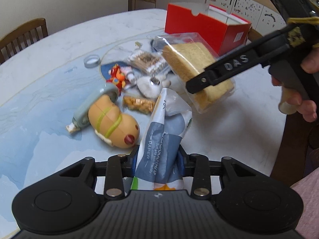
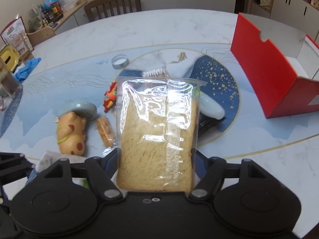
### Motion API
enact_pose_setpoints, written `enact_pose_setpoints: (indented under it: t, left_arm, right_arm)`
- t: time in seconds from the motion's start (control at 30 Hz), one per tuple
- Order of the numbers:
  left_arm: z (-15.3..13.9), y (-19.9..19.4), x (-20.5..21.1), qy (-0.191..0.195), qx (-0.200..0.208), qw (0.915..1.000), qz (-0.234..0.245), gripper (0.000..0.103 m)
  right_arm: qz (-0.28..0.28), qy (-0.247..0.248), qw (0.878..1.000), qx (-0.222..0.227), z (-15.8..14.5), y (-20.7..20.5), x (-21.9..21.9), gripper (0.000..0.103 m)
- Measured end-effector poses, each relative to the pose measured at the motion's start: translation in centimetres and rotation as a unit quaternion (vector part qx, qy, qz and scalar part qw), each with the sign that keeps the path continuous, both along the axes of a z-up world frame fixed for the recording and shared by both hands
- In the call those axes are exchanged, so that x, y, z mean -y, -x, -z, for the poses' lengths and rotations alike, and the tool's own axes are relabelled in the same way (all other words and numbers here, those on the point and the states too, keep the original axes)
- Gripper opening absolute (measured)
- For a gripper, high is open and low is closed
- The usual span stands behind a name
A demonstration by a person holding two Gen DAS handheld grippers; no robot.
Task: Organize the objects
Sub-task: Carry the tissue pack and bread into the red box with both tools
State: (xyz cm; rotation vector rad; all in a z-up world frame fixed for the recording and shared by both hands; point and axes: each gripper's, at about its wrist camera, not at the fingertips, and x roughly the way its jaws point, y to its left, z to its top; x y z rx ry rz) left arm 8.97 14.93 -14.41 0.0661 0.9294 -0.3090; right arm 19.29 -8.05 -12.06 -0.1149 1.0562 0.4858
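Note:
My left gripper [image 1: 158,159] is shut on a blue and white tissue paper pack [image 1: 161,139], which sticks out forward between its fingers above the table. My right gripper [image 2: 156,159] is shut on a bag of sliced bread [image 2: 157,139] in clear plastic, held upright. In the left wrist view that bread bag [image 1: 191,63] hangs off the table surface, right of the pile, with the right gripper [image 1: 199,83] clamped on its near end. An open red box [image 1: 207,29] [image 2: 269,75] stands at the far right of the table.
A pile lies mid-table: a pig-shaped toy [image 1: 113,123] [image 2: 70,133], a grey-green dispenser [image 1: 93,107], a snack packet [image 1: 139,104] [image 2: 105,129], a red-orange toy [image 1: 117,77], a cotton swab pack [image 1: 147,61], a white bottle [image 2: 211,107], a metal lid [image 1: 92,60] [image 2: 119,61]. Chairs [image 1: 22,37] [image 2: 113,6] stand behind the table.

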Motion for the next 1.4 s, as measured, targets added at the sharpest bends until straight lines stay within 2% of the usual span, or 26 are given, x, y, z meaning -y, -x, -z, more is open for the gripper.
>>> enact_pose_setpoints:
  t: [0.13, 0.4, 0.83, 1.17, 1.4]
  left_arm:
    - [-2.0, -0.2, 0.3, 0.009, 0.018, 0.9998, -0.002, 0.035]
    - [-5.4, -1.9, 2.4, 0.003, 0.038, 0.9992, -0.016, 0.035]
    - [-10.2, -7.4, 9.3, 0.004, 0.05, 0.9982, -0.032, 0.035]
    - [-11.5, -13.0, 17.3, -0.013, 0.055, 0.9983, -0.013, 0.035]
    - [-12.0, -17.4, 22.3, -0.017, 0.044, 0.9989, 0.001, 0.035]
  right_arm:
    - [-0.002, -0.011, 1.0, 0.007, -2.0, 0.3, 1.2, 0.073]
    - [-0.007, -0.023, 0.999, 0.03, -5.9, -0.3, 4.8, 0.073]
    - [-0.031, -0.039, 0.997, 0.059, -10.1, -5.0, 13.3, 0.073]
    - [-0.029, -0.034, 0.997, 0.057, -10.4, -9.5, 19.5, 0.073]
    - [-0.005, -0.03, 0.998, 0.046, -9.6, -12.8, 23.7, 0.073]
